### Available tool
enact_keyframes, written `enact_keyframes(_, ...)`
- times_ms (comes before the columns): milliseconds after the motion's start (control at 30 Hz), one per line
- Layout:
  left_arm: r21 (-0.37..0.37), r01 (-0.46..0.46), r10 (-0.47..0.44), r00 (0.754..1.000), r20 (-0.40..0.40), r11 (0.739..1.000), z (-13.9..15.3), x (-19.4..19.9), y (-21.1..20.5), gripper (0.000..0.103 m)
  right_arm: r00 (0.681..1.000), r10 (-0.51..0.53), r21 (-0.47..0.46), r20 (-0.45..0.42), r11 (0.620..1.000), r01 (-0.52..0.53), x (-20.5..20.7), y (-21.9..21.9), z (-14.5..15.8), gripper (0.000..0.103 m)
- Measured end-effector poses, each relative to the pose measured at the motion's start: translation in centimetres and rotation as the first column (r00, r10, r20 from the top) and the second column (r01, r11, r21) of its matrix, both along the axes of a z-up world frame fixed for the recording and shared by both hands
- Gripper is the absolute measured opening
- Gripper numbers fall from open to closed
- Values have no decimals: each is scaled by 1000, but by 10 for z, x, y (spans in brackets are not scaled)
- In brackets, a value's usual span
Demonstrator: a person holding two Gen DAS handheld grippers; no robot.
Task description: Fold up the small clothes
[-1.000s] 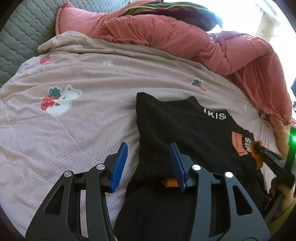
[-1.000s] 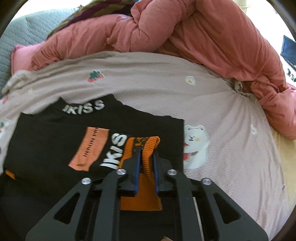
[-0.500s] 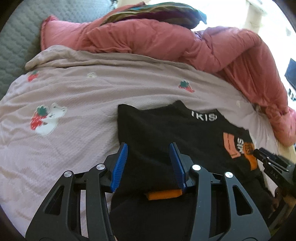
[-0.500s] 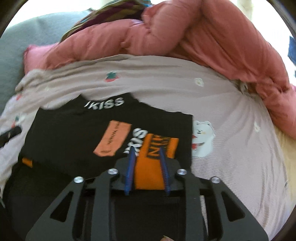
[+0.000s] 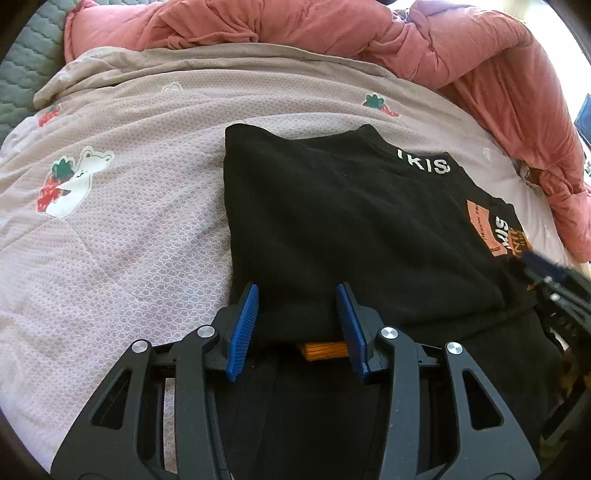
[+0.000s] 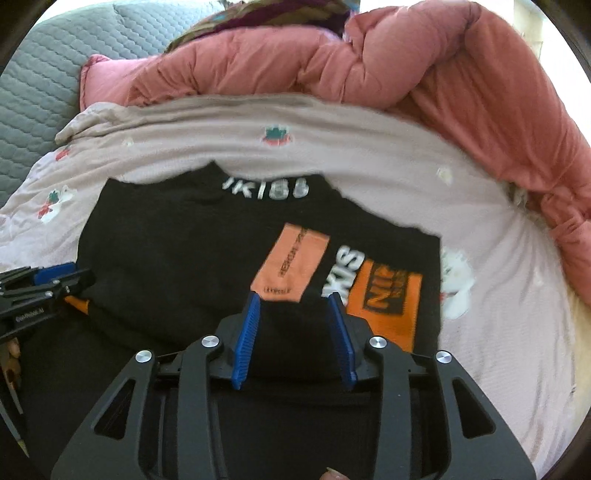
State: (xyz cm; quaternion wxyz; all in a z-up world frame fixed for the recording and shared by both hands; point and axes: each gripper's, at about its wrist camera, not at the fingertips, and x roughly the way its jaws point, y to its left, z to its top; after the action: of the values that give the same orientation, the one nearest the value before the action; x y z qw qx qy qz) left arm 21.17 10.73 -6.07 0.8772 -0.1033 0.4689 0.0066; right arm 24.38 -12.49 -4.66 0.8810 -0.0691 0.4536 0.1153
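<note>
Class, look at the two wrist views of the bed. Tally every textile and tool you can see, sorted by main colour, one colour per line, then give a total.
Black: 3 – black sweater, left gripper, right gripper
Pink: 2 – salmon-pink duvet, pale pink printed bedsheet
Grey: 1 – quilted grey headboard
Multicoloured: 1 – striped cloth behind the duvet
Total: 7

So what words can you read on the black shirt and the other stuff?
"IKISS" in white on the collar of the black shirt, a bit blurred.
White letters on the shirt's chest, partly hidden: they look like "KIS".
Small black print on the peach patch: too blurred to read.
Black letters on the orange patch: too blurred to read.
Tiny white print on the left gripper: too small to read.
</note>
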Motion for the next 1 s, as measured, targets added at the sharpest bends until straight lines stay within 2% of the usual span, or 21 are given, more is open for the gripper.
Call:
enact_keyframes(33,-6,0,0,1000,1,1000,0,0,1,36,1000,-21,4,-19,1000,21,2,-5,-6,41)
enact_keyframes(100,-18,1,-1,1000,5,1000,0,-1,3,36,997,-66,-53,-29,997,64,3,-13,-18,52)
enact_keyframes(167,-22,2,-1,1000,7,1000,1,-2,5,36,997,-75,1,-30,997,76,1,-22,-20,52)
enact_keyframes(367,-20,5,-5,1000,11,1000,2,-3,4,36,996,-89,-14,-28,996,89,-4,-20,-16,54)
enact_keyframes(533,-1,7,-7,1000,26,1000,9,-9,2,36,997,-75,44,12,996,74,-17,-22,2,55)
enact_keyframes(700,16,14,-15,999,46,1000,16,-15,0,36,997,-82,71,10,994,81,-22,-29,10,55)
enact_keyframes(733,19,17,-18,999,51,1000,17,-16,-1,36,997,-81,76,9,994,80,-22,-30,11,58)
enact_keyframes(767,32,18,-20,998,55,999,18,-17,-1,36,996,-83,80,11,993,82,-23,-32,13,72)
enact_keyframes(800,40,15,-17,998,55,999,19,-18,-1,36,996,-86,83,17,993,85,-23,-32,14,77)
enact_keyframes(933,71,10,-15,997,70,997,22,-25,1,36,997,-79,78,26,994,77,-26,-35,20,77)
enact_keyframes(1000,94,2,-11,996,90,996,26,-29,2,36,997,-71,81,27,994,68,-27,-37,23,81)
